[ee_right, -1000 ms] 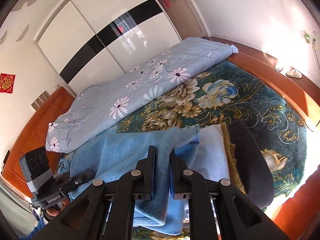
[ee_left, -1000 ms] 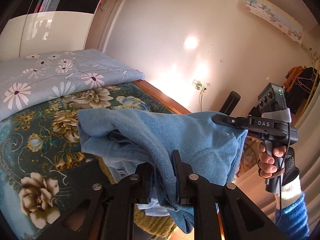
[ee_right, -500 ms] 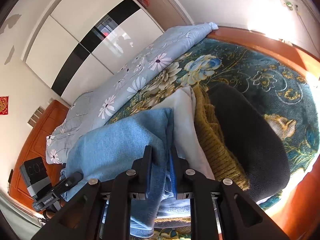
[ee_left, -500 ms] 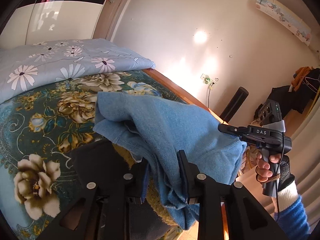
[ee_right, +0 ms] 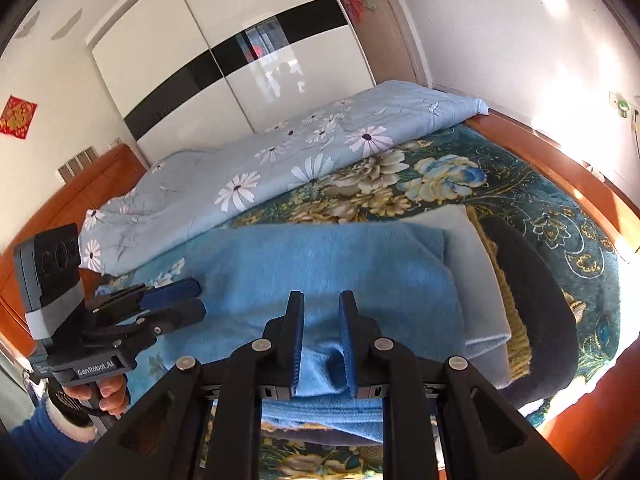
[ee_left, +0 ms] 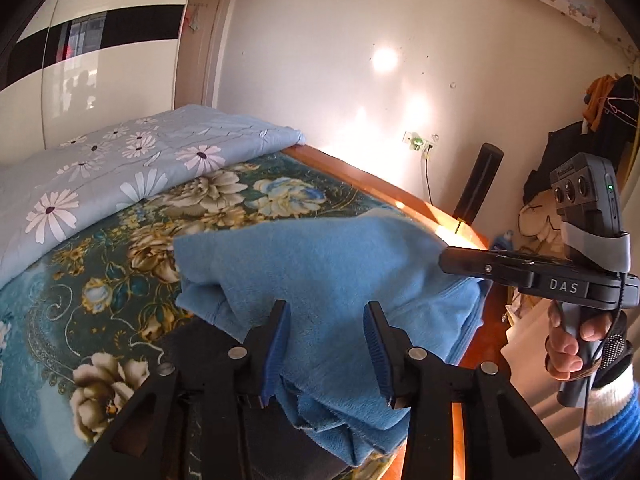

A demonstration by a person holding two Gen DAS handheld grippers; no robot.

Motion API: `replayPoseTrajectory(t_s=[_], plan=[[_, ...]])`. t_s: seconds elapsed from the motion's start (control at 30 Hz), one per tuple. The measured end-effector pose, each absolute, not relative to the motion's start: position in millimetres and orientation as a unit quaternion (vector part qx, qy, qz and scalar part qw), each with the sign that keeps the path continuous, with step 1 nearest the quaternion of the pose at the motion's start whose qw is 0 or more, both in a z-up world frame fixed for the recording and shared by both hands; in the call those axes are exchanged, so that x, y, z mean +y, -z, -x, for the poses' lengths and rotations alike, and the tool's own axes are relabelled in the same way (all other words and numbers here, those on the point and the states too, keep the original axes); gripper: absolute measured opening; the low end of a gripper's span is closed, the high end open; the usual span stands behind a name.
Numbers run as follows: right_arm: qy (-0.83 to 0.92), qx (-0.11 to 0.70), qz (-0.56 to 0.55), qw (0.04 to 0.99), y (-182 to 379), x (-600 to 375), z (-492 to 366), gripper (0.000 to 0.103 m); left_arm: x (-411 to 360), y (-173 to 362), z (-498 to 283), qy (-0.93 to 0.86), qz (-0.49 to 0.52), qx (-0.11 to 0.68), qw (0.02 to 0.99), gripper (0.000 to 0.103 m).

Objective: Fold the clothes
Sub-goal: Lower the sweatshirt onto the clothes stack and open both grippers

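A folded blue fleece garment (ee_left: 320, 272) lies on top of a stack of folded clothes on the bed; it also shows in the right wrist view (ee_right: 320, 264). My left gripper (ee_left: 326, 312) is open, its jaws spread on either side of the fleece's near edge. My right gripper (ee_right: 321, 306) has its jaws partly apart over the fleece's other edge, and cloth sits between them. Each gripper shows in the other's view, the right gripper (ee_left: 452, 258) and the left gripper (ee_right: 192, 300).
Under the fleece lie a pale blue garment (ee_right: 476, 276), a mustard knit (ee_right: 508, 300) and a dark garment (ee_right: 536, 300). The bed has a teal floral blanket (ee_right: 540, 200) and a daisy quilt (ee_right: 280, 160). A wooden bed frame (ee_left: 380, 184) runs along the wall.
Both grippers lowered the blue fleece onto the stack. My left jaws went from shut on the cloth to wide open, and my right jaws parted.
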State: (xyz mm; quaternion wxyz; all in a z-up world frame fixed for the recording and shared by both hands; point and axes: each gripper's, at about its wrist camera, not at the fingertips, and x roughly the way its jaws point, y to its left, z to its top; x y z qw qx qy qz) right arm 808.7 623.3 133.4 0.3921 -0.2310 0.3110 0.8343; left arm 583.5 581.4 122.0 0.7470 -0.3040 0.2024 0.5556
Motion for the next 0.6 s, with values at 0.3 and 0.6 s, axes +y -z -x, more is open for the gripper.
replayPoseTrajectory(t_s=[0.3, 0.6], plan=[[-0.815, 0.340, 0.241, 0.404, -108, 626, -816, 0.020, 575, -123, -587, -0.554, 0.304, 0.219, 0.744, 0.041], [-0.799, 0.313, 0.217, 0.466, -130, 558, -820, 0.034, 519, -153, -586, -0.582, 0.244, 0.219, 0.744, 0.060]])
